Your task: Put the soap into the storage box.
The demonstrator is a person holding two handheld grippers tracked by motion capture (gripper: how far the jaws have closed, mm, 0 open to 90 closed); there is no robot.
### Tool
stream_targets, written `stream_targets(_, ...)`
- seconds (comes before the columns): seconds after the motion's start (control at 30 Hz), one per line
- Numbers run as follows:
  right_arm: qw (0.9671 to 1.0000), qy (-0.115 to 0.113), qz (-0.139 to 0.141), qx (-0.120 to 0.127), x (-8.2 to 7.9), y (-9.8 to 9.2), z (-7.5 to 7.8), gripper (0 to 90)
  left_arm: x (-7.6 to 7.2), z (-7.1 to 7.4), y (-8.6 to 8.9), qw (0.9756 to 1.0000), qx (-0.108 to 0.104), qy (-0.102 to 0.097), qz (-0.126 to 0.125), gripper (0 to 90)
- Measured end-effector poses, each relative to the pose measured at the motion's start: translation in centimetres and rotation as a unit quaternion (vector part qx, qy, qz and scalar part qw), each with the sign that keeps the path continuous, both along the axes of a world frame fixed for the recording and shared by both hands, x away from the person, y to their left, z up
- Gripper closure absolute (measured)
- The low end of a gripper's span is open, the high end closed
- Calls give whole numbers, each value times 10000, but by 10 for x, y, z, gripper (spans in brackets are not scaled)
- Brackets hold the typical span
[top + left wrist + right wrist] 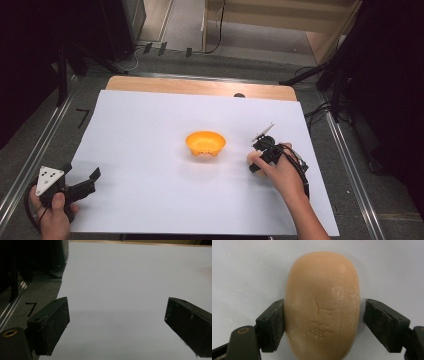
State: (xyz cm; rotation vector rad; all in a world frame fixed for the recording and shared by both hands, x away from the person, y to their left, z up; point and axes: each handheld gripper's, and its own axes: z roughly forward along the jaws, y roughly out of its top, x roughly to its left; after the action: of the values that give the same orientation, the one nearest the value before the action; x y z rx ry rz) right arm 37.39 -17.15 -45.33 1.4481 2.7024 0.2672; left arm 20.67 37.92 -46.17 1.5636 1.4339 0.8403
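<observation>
A peach-coloured oval soap bar [322,305] lies on the white sheet [145,130]. My right gripper [324,317] straddles it: the left jaw touches the soap's side, while a narrow gap remains at the right jaw. In the high view that gripper [256,162] points down at the sheet right of centre, with a sliver of the soap [249,159] showing beside it. An orange bowl [205,142] sits at the sheet's middle, a little to its left. My left gripper [80,171] rests at the near left corner, open and holding nothing, its jaws [117,315] wide apart over bare sheet.
The white sheet covers most of a wooden tabletop [200,86], whose far edge shows. Metal rails [30,155] run along both sides. Dark stands and cables [325,75] crowd the floor beyond the table's far corners.
</observation>
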Motion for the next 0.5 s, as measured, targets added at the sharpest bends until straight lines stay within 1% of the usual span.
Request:
stream_targets(0.07,10000,19,30,-42,1,1,0,245,0,0,0,10000,3,-2,0,66)
stream_targets(0.1,9999,64,85,-48,1,2,2,284,0,0,0,10000,7,-2,4,66)
stream_targets(0.13,9998,59,167,-37,2,2,3,329,0,0,0,10000,5,-5,12,66)
stream_targets(0.2,9996,78,269,-49,3,3,4,331,0,0,0,10000,-8,-11,18,66)
stream_targets(0.3,9991,165,380,-71,5,3,5,332,0,0,0,10000,-3,3,6,66)
stream_targets(0.33,9987,185,459,-78,6,2,5,332,0,0,0,10000,-5,2,5,66)
stream_targets(0.4,9984,253,498,-68,7,2,7,332,0,0,0,10000,-6,10,3,66)
stream_targets(0.43,9983,227,539,-80,7,1,9,332,0,0,0,10000,-4,7,7,66)
stream_targets(0.5,9978,96,643,-121,8,1,15,333,0,0,0,10000,-6,4,9,66)
